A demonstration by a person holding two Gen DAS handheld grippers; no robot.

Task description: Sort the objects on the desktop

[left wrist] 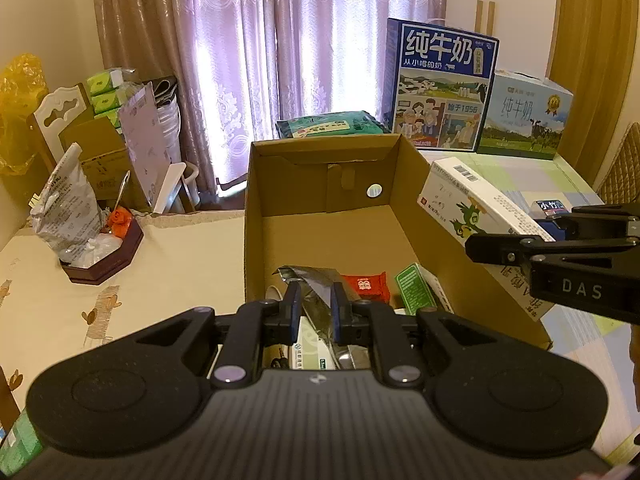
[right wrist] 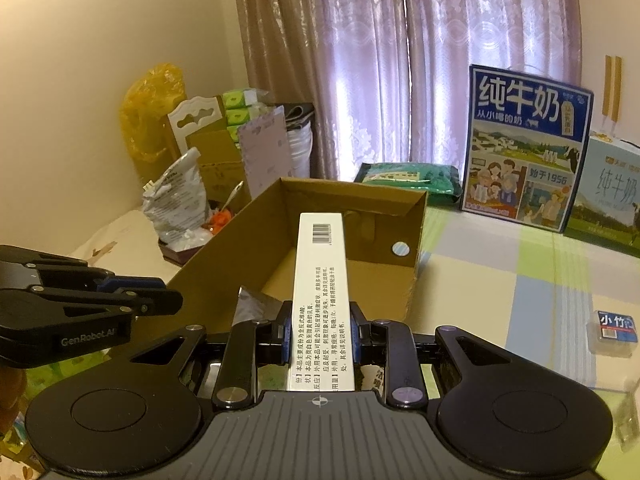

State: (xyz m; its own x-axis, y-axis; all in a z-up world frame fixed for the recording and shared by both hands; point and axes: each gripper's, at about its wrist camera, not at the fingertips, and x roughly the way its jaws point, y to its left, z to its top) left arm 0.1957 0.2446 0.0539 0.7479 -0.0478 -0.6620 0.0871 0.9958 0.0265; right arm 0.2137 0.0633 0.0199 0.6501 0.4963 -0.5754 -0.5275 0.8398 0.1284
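Left wrist view: the left gripper [left wrist: 314, 304] is seen nearest the lens, its fingers parted with nothing between them, poised over the near end of the open cardboard box [left wrist: 404, 184]. Beneath the fingers a crumpled silver foil pack [left wrist: 312, 280] is visible, with a red sachet [left wrist: 366, 284] just to its right and a green-and-white carton [left wrist: 416, 294] leaning against the right wall of the box. The far half of the box floor is bare. At the right edge the right gripper [left wrist: 516, 246] is seen side-on, clamped on a long white medicine box [left wrist: 464, 208] that is held above and just outside the box's right wall.

Right wrist view: the right gripper [right wrist: 319, 334] is shown clenched on the white medicine box [right wrist: 320, 280], whose barcoded end projects forward over the interior of the cardboard box [right wrist: 224, 256]. The left gripper [right wrist: 160, 292] enters from the left, above the near end of the box. A small blue-labelled clear case [right wrist: 616, 330] is seen lying on the checked tablecloth [right wrist: 500, 280] to the right, well apart from the box.

Farther off, a dark tray [left wrist: 108, 268] bearing a silver bag [left wrist: 66, 208] is seen on the cream cloth to the left of the box. Behind the box a green packet [left wrist: 332, 126] is lying, with a tall blue milk carton [left wrist: 440, 84] and a pale blue milk carton [left wrist: 524, 116] standing beside it. Mauve curtains [left wrist: 280, 40] close the background.
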